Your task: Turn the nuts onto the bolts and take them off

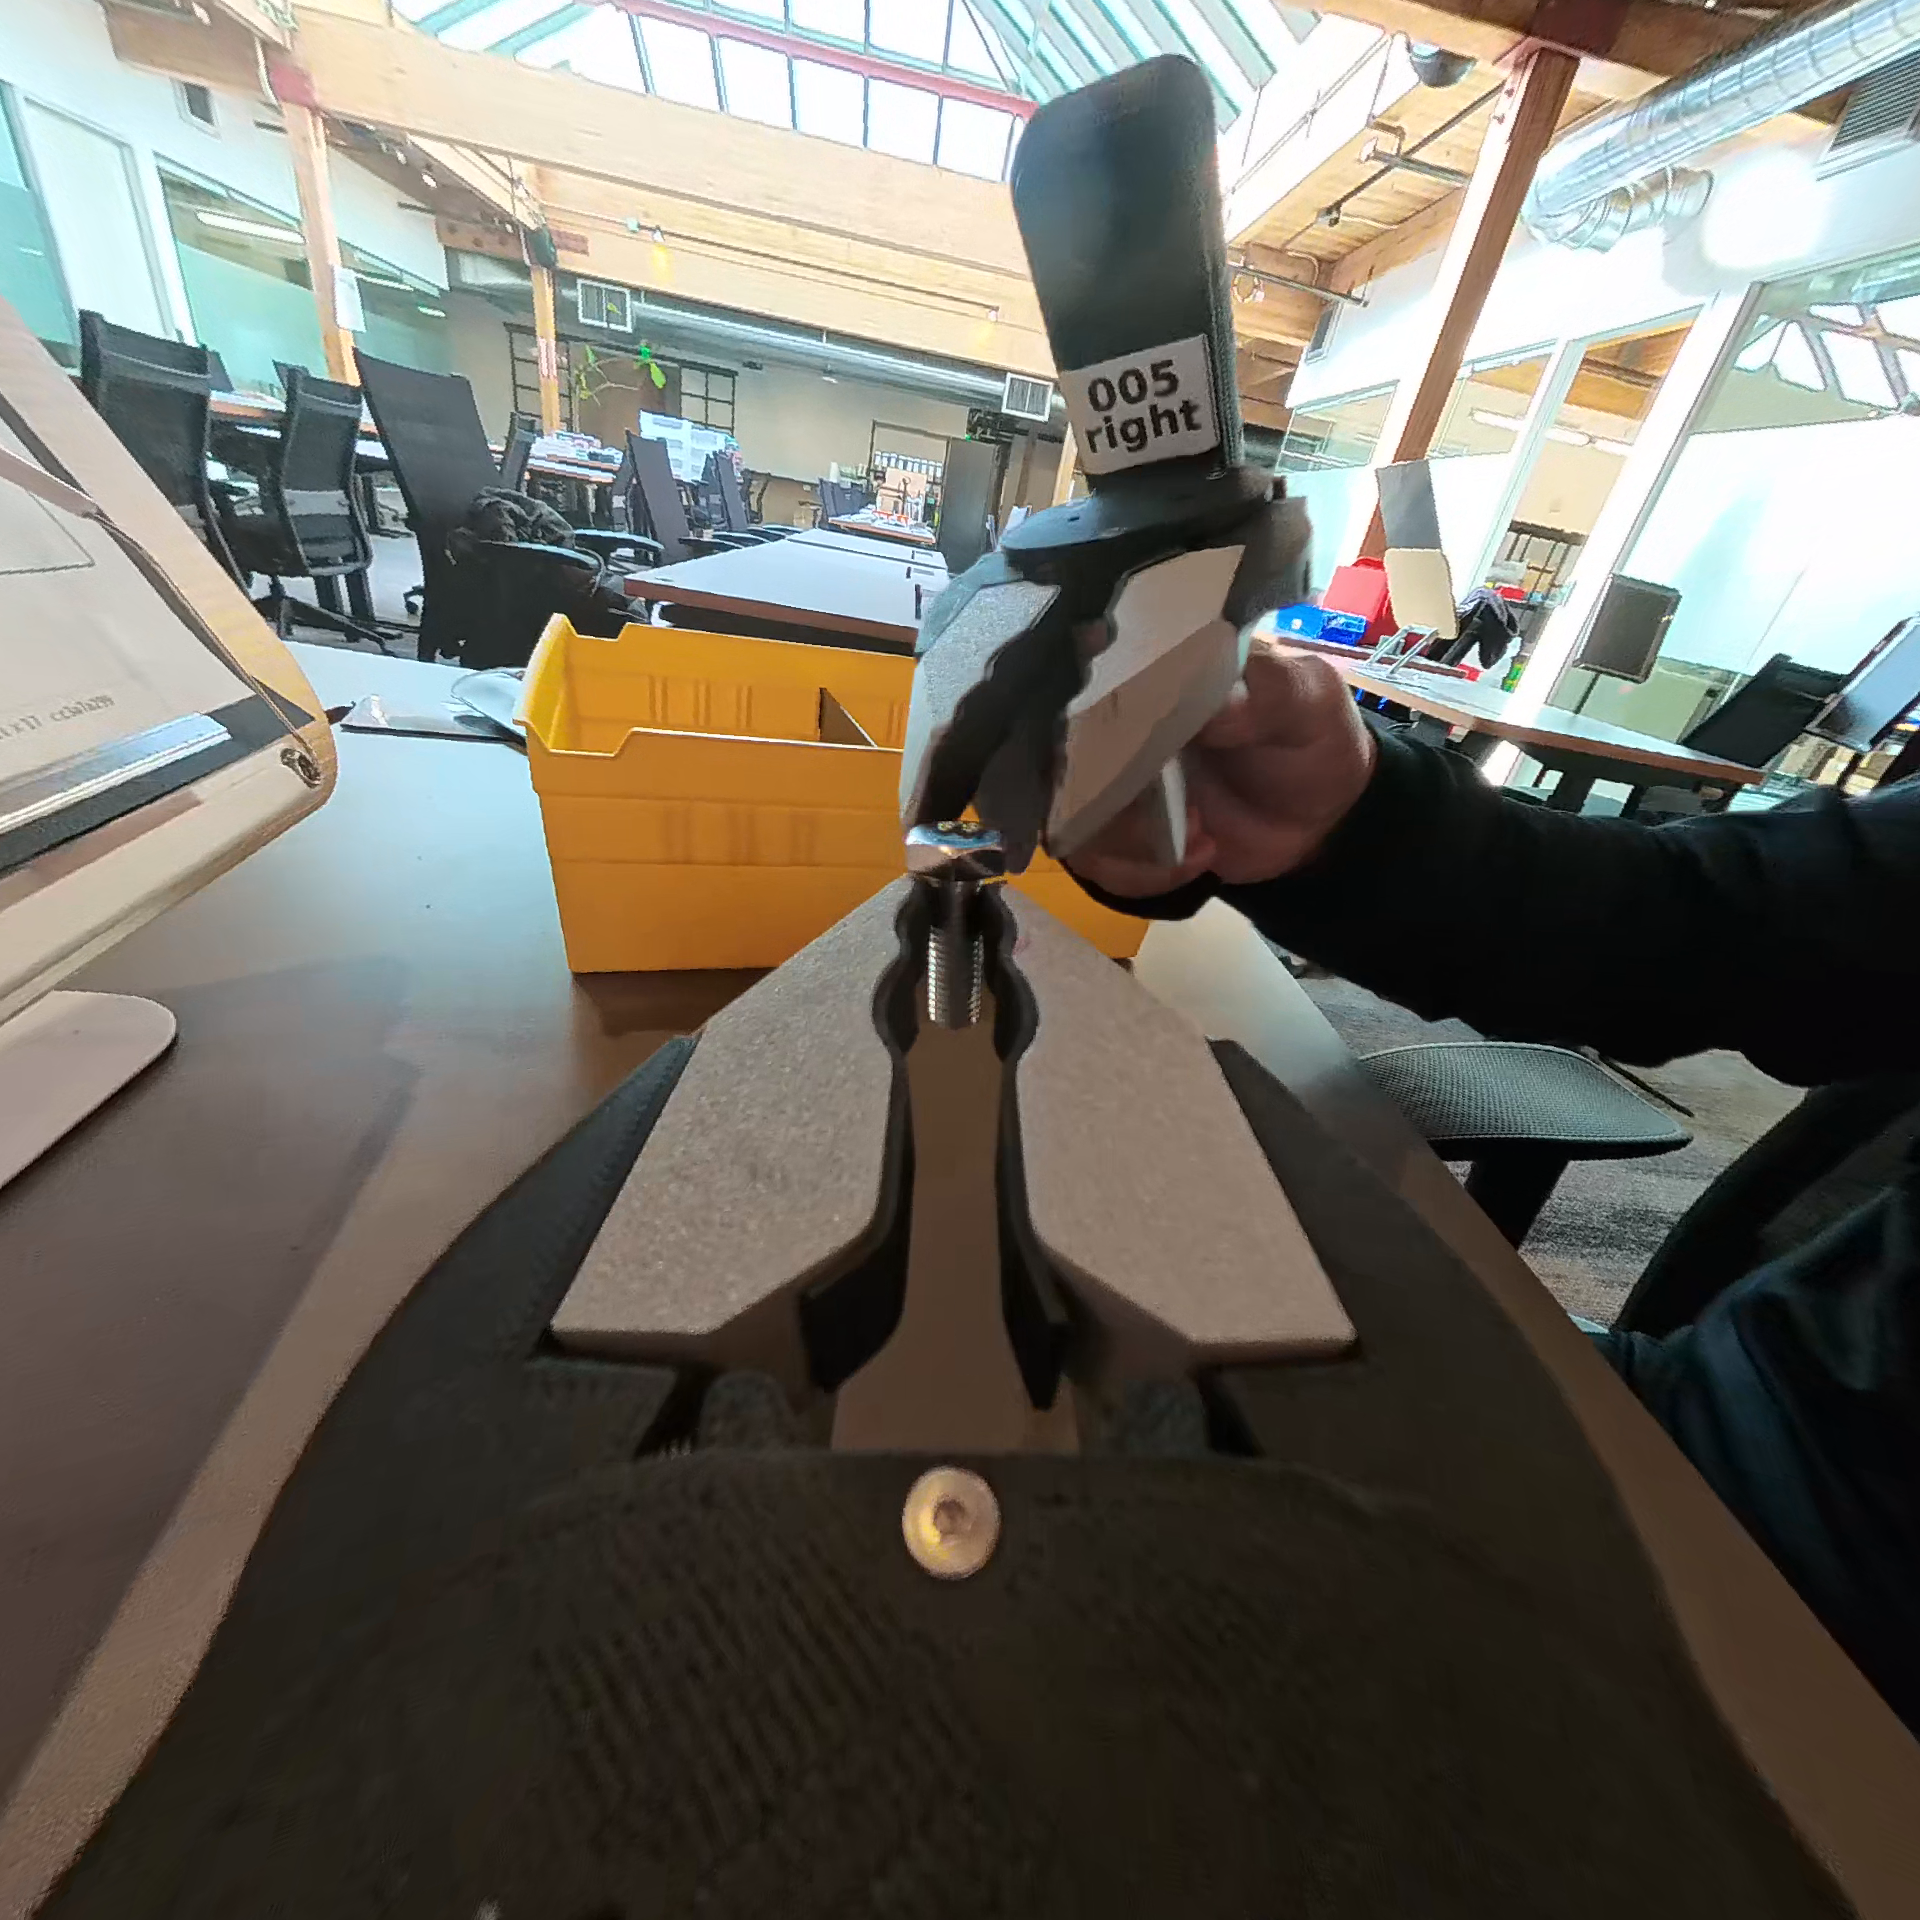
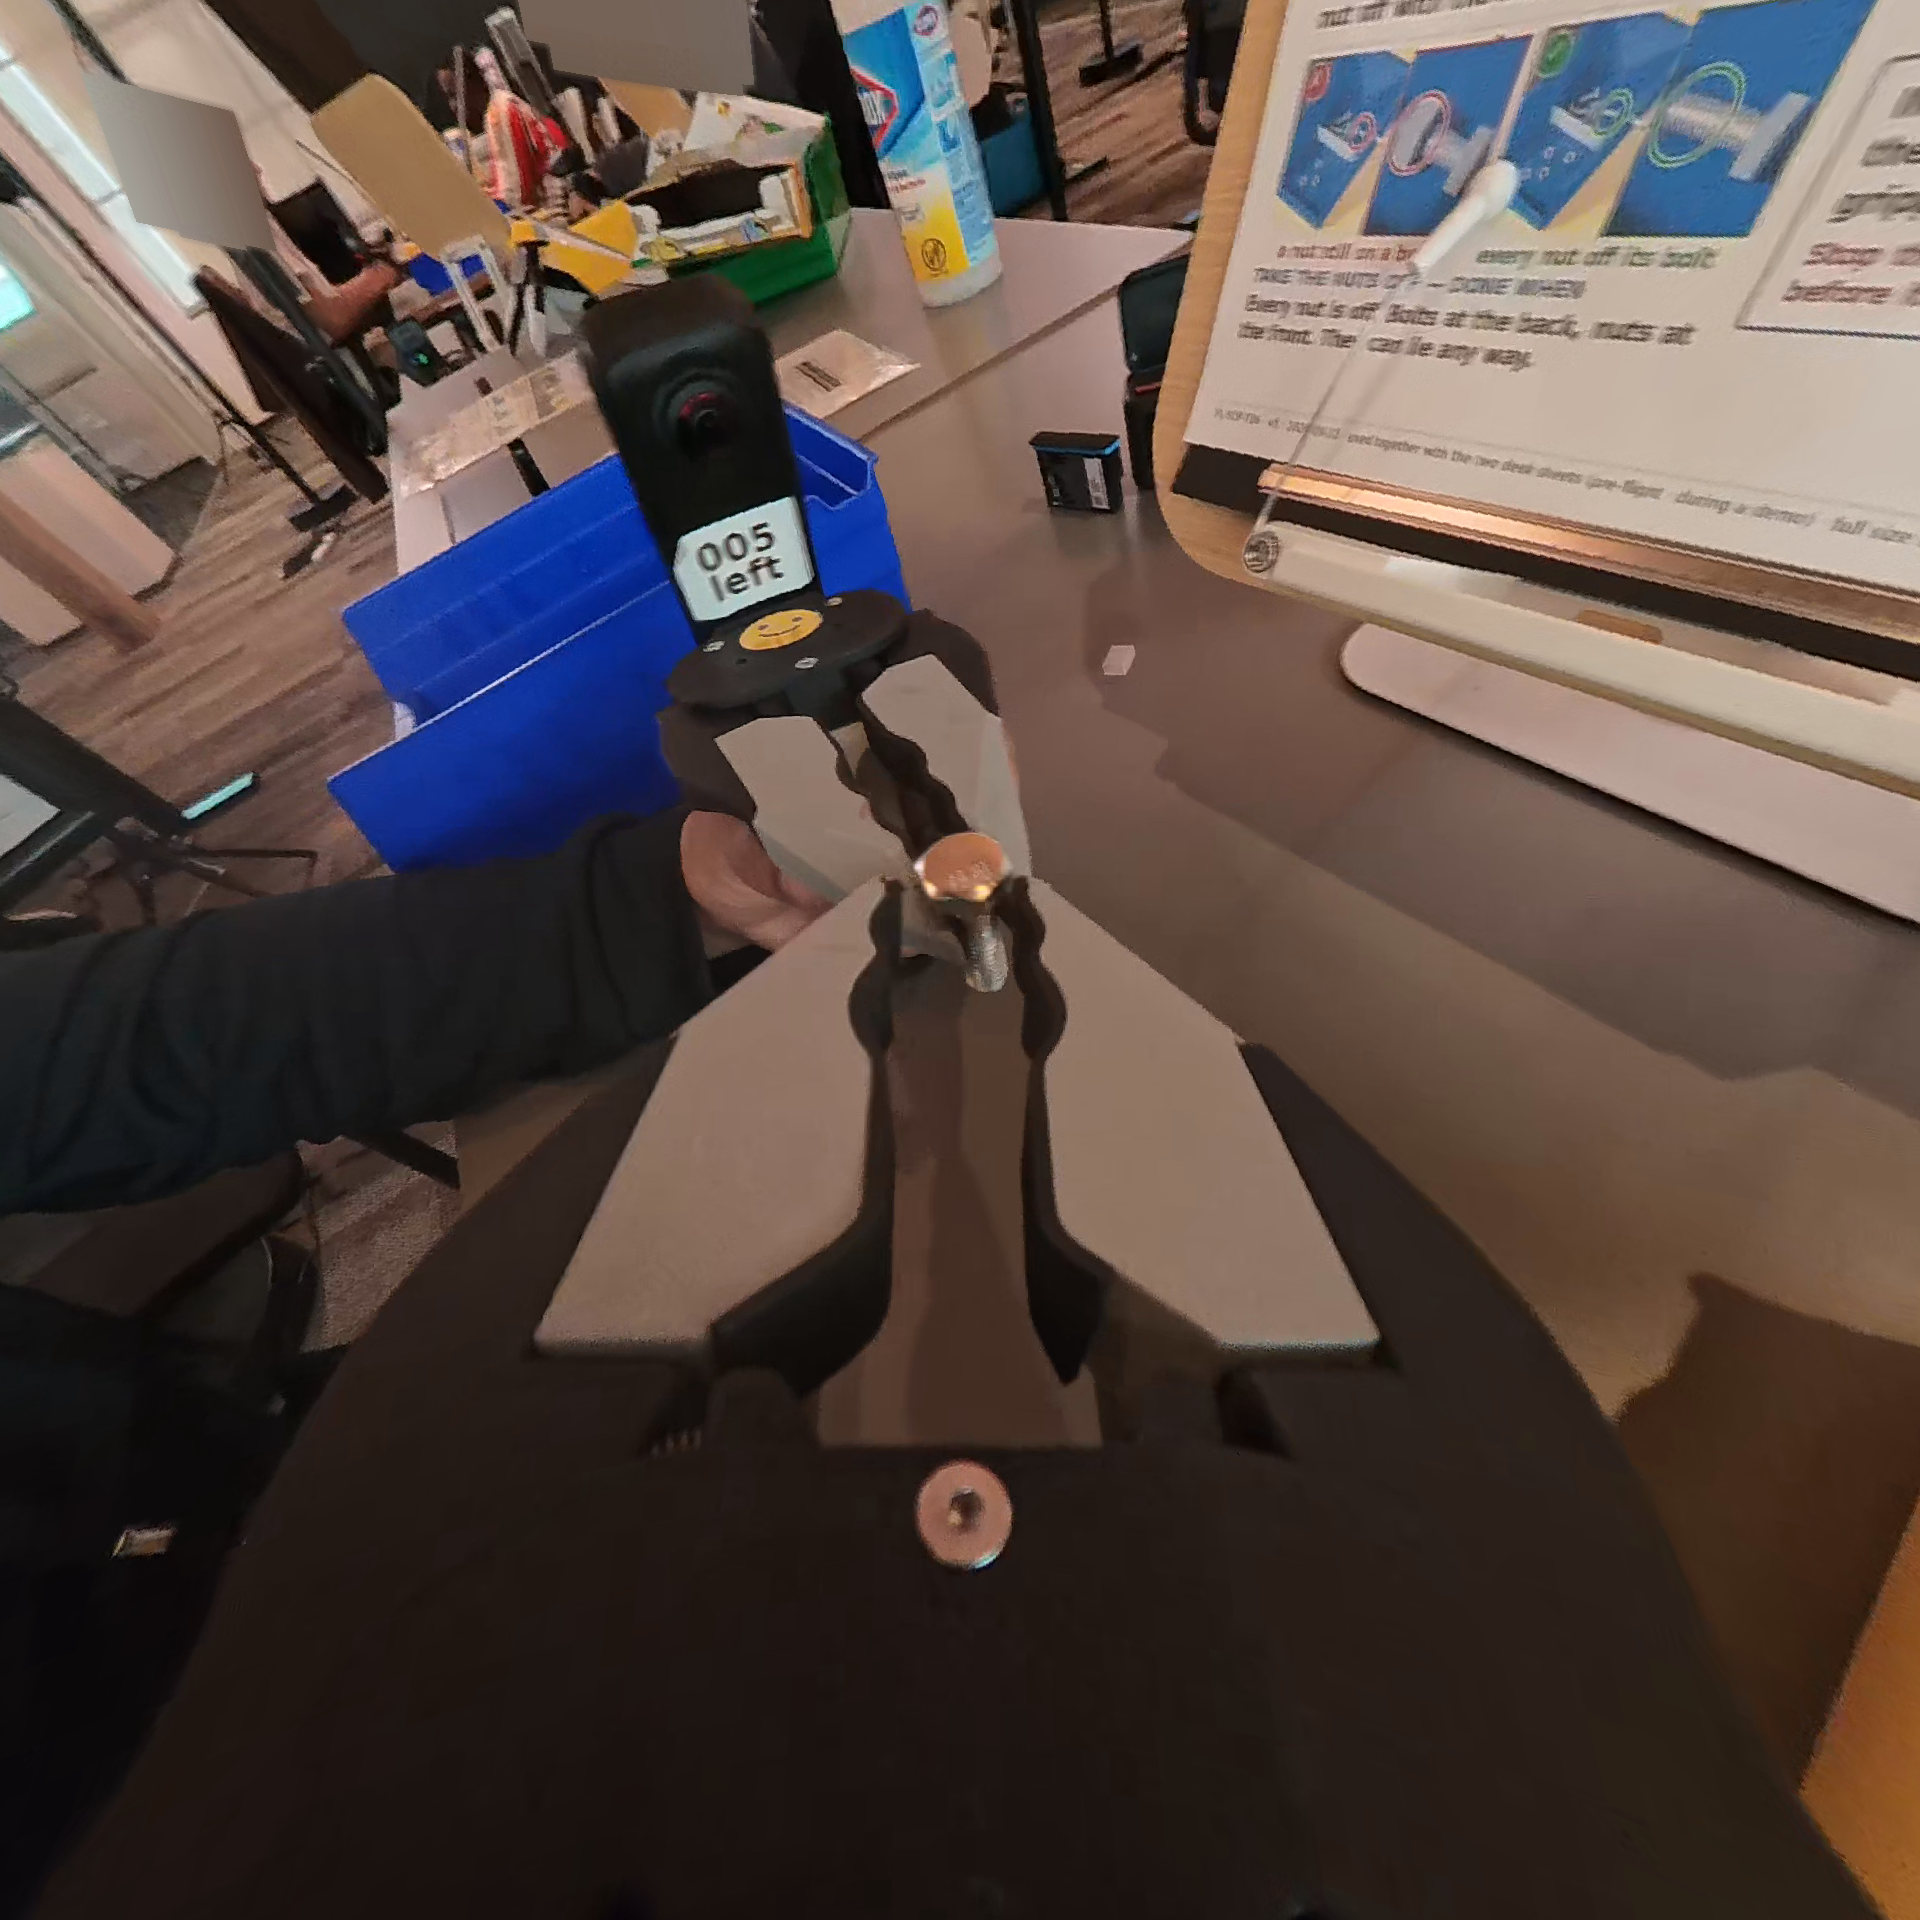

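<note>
A silver hex bolt (image 1: 954, 961) stands roughly upright above the brown table (image 1: 343, 1039). My left gripper (image 1: 954, 935) is shut on its threaded shank, with the hex head (image 1: 954, 847) just above the fingertips. My right gripper (image 1: 971, 831) comes down from the upper right, and its tips meet the head. In the right wrist view the right gripper (image 2: 956, 914) closes around the bolt (image 2: 977, 935) just under the head (image 2: 961, 868). The left gripper (image 2: 951, 842) reaches in from behind. I see no nut; the fingers hide part of the shank.
A yellow bin (image 1: 717, 790) stands behind the bolt. A blue bin (image 2: 520, 675) sits at the table's left edge. An instruction board on a white stand (image 2: 1558, 364) fills the right. A small black box (image 2: 1077, 473) and a wipes canister (image 2: 935, 156) stand farther back. An office chair (image 1: 1507, 1112) is beside the table. Less than 4 cm separates the two grippers' tips.
</note>
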`<control>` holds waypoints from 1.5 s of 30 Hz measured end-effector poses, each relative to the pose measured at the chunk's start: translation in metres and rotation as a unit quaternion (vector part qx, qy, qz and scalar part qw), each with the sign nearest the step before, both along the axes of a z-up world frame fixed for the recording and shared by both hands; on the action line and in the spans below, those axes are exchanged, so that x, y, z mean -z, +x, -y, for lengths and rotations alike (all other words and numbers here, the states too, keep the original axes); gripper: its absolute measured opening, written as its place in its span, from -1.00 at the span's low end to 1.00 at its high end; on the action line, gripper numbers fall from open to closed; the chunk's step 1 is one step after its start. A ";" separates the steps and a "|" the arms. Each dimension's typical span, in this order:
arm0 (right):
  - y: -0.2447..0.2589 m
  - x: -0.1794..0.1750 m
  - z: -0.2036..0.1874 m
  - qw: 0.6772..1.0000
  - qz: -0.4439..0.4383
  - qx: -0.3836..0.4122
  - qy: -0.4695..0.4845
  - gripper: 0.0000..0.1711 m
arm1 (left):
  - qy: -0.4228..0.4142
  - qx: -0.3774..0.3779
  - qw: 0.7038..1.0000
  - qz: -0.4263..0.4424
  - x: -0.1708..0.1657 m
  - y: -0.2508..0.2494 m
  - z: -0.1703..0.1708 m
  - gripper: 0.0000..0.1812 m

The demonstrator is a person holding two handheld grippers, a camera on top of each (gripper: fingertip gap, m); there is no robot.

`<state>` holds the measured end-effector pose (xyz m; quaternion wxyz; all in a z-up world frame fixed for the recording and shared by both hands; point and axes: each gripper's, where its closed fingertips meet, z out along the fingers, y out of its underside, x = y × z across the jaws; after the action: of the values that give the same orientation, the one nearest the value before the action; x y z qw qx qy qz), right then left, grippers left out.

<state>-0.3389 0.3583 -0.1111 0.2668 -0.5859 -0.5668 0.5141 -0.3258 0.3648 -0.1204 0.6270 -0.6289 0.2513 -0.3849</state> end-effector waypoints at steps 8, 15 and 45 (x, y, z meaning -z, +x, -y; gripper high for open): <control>-0.004 0.004 0.001 0.999 -0.007 0.005 0.042 -0.83 | -0.014 0.019 1.000 0.015 0.000 0.003 0.002 -0.92; -0.005 0.000 -0.007 0.994 -0.005 0.048 0.101 -0.83 | -0.029 0.005 0.998 0.049 -0.003 -0.006 -0.004 -0.92; 0.026 -0.031 -0.139 0.918 0.199 0.218 0.265 -0.61 | -0.089 -0.074 0.993 0.015 0.021 -0.025 -0.028 -1.00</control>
<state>-0.3130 0.4973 -0.0799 0.3993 -0.6931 -0.5819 0.1468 -0.3506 0.3924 -0.1417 0.5989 -0.6934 0.1594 -0.3674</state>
